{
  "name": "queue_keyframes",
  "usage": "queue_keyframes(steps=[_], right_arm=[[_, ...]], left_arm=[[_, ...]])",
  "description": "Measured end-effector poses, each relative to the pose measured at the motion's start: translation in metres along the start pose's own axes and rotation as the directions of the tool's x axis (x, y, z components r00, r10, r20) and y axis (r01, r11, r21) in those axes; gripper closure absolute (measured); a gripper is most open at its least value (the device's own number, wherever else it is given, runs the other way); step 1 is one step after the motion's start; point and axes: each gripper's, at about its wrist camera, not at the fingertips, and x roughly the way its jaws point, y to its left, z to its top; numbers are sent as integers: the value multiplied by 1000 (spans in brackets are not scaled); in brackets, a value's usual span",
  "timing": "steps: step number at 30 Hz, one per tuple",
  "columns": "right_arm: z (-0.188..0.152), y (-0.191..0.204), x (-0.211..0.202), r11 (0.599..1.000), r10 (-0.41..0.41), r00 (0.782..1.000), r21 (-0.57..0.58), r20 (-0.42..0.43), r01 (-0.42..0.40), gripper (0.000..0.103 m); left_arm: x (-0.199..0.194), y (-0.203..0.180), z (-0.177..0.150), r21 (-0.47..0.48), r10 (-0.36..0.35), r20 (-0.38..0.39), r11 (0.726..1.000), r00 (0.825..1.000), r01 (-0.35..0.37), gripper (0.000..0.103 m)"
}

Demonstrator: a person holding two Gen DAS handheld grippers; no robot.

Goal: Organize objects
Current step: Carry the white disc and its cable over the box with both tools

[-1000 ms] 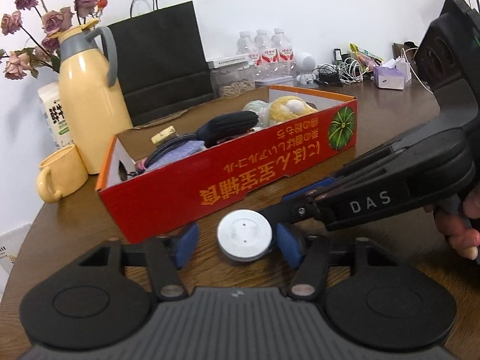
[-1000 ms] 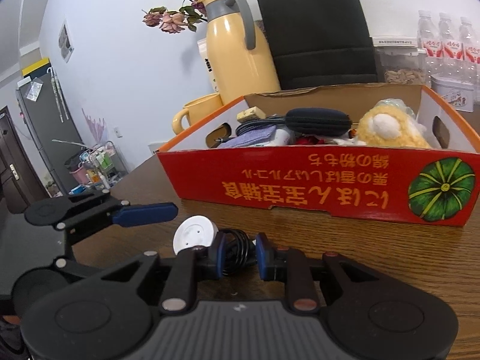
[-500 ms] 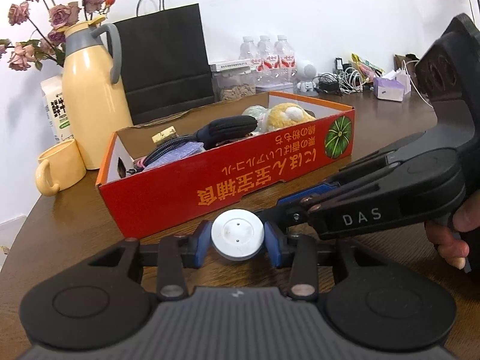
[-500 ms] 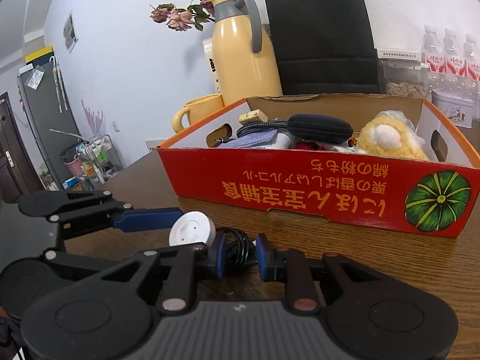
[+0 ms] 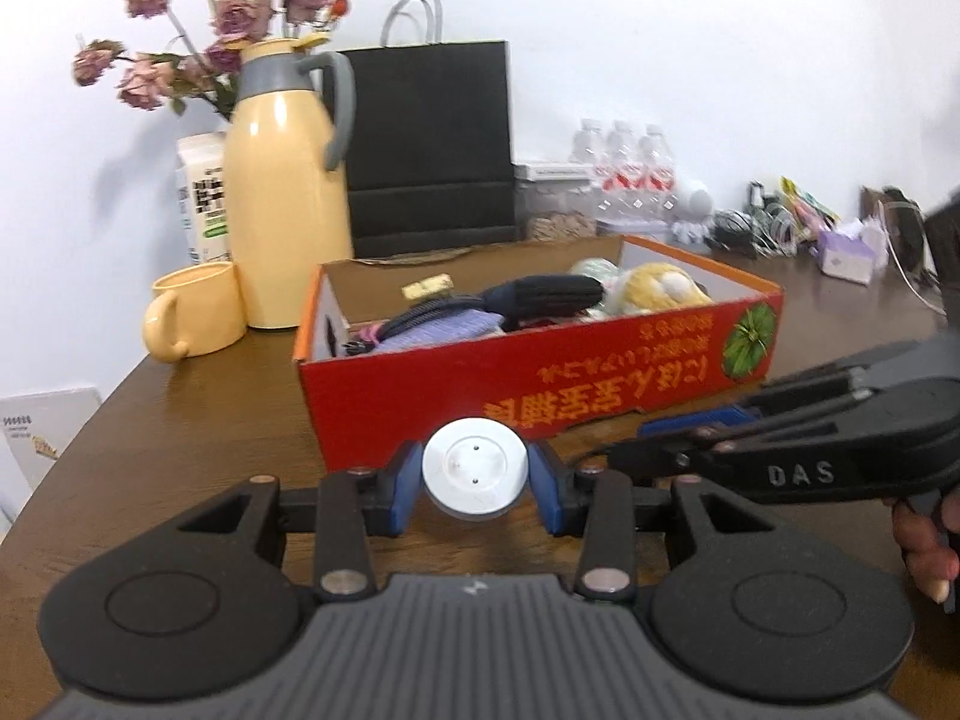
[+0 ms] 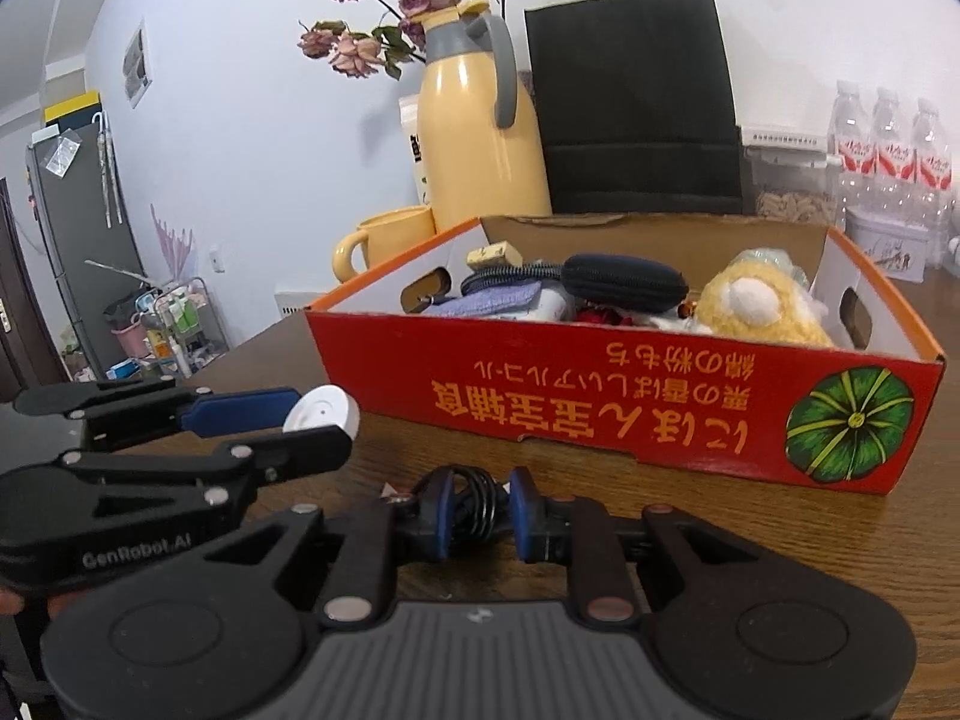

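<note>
My left gripper [image 5: 475, 476] is shut on a round white charger puck [image 5: 475, 468] and holds it above the wooden table, in front of the red cardboard box [image 5: 540, 384]. My right gripper [image 6: 478, 510] is shut on the puck's coiled black cable [image 6: 474, 501], just right of the left gripper. The puck also shows in the right wrist view [image 6: 322, 412], held by the left gripper. The box holds a black case [image 6: 624, 283], a yellow plush toy [image 6: 756, 306], a purple cloth and cords.
A yellow thermos jug [image 5: 288, 204] with dried flowers, a yellow mug [image 5: 195, 309], a black paper bag [image 5: 429, 147], water bottles [image 5: 624, 171] and desk clutter stand behind the box. The table's left edge [image 5: 72, 450] is close.
My left gripper shut on the white puck and both grippers rose, lifting puck and cable off the table. The box looks lower and farther now.
</note>
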Motion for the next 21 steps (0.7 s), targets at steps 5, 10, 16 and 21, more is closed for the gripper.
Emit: queue_keyframes(steps=[5,10,16,21], right_arm=[[0,0,-6,1000,-14,1000,-1,26,14,85],[0,-4,-15,999,-31,998,21,62,30,103],[0,-5,-8,999,-22,999,34,43,20,72],[0,3,9,999,-36,998,26,-48,37,67]], left_arm=[[0,4,0,-23,7,-5,1000,1000,-7,64],[-1,4,0,-22,6,0,1000,1000,-6,64],[-1,5,0,-24,9,3,1000,1000,-9,63],[-2,6,0,-24,13,10,1000,1000,-13,64]])
